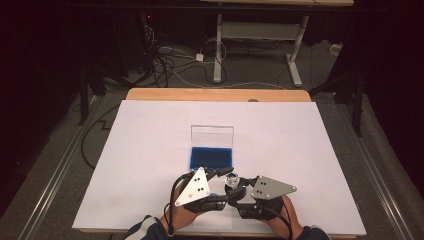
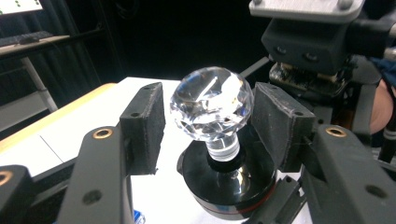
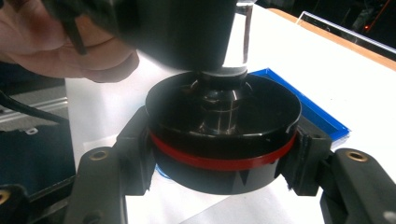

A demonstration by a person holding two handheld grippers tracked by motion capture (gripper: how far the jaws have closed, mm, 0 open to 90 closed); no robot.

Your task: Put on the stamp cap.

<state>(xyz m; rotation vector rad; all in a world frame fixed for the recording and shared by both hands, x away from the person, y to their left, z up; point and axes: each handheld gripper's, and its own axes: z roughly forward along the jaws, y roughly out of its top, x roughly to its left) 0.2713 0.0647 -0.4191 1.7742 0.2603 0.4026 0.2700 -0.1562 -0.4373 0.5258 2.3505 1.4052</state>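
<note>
My right gripper (image 3: 219, 186) clamps the round black base with a red band (image 3: 223, 161); left gripper (image 2: 208, 126) jaws stand open around the faceted clear crystal knob (image 2: 211, 102). Tilting the base could topple it.

The table (image 1: 150, 94), of wood, carried a white sheet (image 1: 150, 165) over nearly its whole top. A blue pad (image 1: 210, 157) with a clear upright panel (image 1: 212, 136) lay just beyond the grippers.

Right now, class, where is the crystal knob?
In the high view the crystal knob sits near the table's front edge, atop the black round base, between the left gripper pads.
</note>
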